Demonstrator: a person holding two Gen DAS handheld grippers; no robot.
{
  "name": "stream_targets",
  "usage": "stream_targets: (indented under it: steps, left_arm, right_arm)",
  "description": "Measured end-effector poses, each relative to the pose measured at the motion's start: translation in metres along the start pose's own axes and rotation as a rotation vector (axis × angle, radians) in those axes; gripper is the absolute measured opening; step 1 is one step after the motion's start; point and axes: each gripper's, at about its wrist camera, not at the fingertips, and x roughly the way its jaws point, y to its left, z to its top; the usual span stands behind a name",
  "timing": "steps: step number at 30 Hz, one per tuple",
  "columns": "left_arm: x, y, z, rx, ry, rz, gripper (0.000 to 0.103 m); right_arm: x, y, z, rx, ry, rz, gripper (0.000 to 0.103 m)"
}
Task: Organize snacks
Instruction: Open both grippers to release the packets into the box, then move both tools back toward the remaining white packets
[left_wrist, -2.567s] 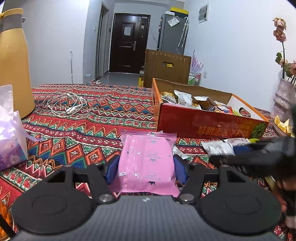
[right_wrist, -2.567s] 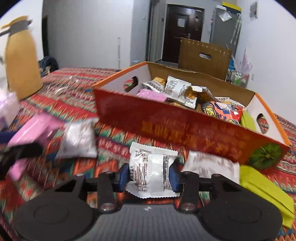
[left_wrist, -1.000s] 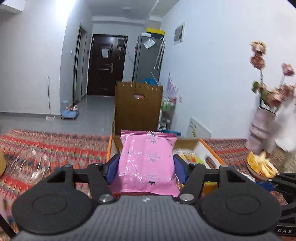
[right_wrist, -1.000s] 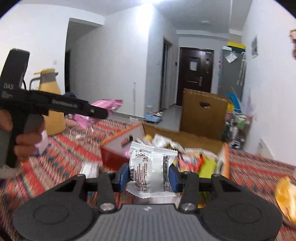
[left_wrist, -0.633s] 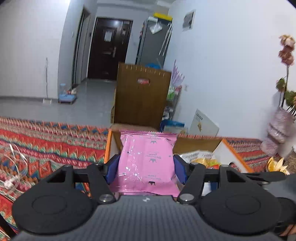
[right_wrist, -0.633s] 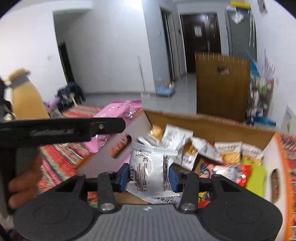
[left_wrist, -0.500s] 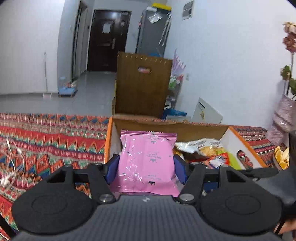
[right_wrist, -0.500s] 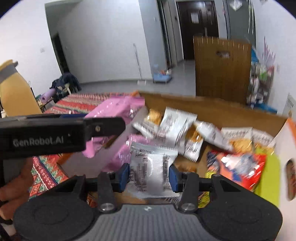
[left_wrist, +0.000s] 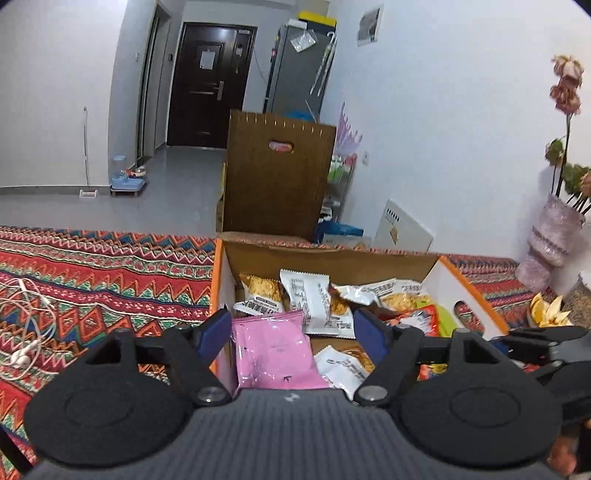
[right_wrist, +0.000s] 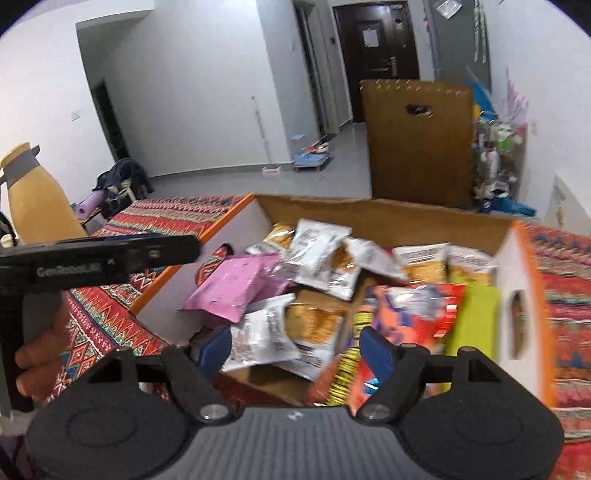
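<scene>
1. Where the left gripper (left_wrist: 291, 328) hangs over the near left corner of the cardboard box (left_wrist: 332, 258), the pink packet (left_wrist: 275, 354) lies between its blue fingers (left_wrist: 212, 334), close by the left one and well clear of the right; the jaws have just been opening and press on nothing.
2. In the right wrist view the same pink packet (right_wrist: 236, 286) leans tilted against the box's white left inner wall (right_wrist: 207, 273), under the left gripper's black finger.
3. The right gripper (right_wrist: 295, 345) is likewise spread, its jaws having just been opening; the silver-white packet (right_wrist: 264, 336) lies in the gap between its fingers, near the left pad, on top of other packets. Whether that pad touches it cannot be told.
4. The box holds a heap of snacks: white and orange packets (left_wrist: 310, 302) toward the far wall, a red-orange bag (right_wrist: 410, 310) and a lime-green pack (right_wrist: 474, 317) toward the right end.
5. The box stands on a table covered by a red zigzag-patterned cloth (left_wrist: 103, 273).
6. On the cloth to the left lie white earphones (left_wrist: 22, 325) in a loose coil.
7. A yellow thermos jug (right_wrist: 33, 199) stands at the far left; a person's hand (right_wrist: 44, 354) grips the left gripper's handle.
8. A pale vase of dried flowers (left_wrist: 550, 236) stands at the right of the table.
9. Beyond the table stand a brown board (left_wrist: 277, 177) with a handle slot and a dark door (left_wrist: 207, 81).
</scene>
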Motion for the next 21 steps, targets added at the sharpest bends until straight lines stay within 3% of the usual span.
stream_targets:
  steps: [11, 21]
  left_arm:
    - [-0.108, -0.033, -0.01, 0.076, -0.053, 0.004, 0.085]
    - [-0.221, -0.075, -0.085, 0.151, -0.105, -0.021, 0.096]
  right_arm:
    - [-0.119, 0.01, -0.02, -0.013, -0.107, -0.039, 0.078]
    - [-0.217, 0.03, -0.089, -0.033, -0.237, -0.068, 0.088]
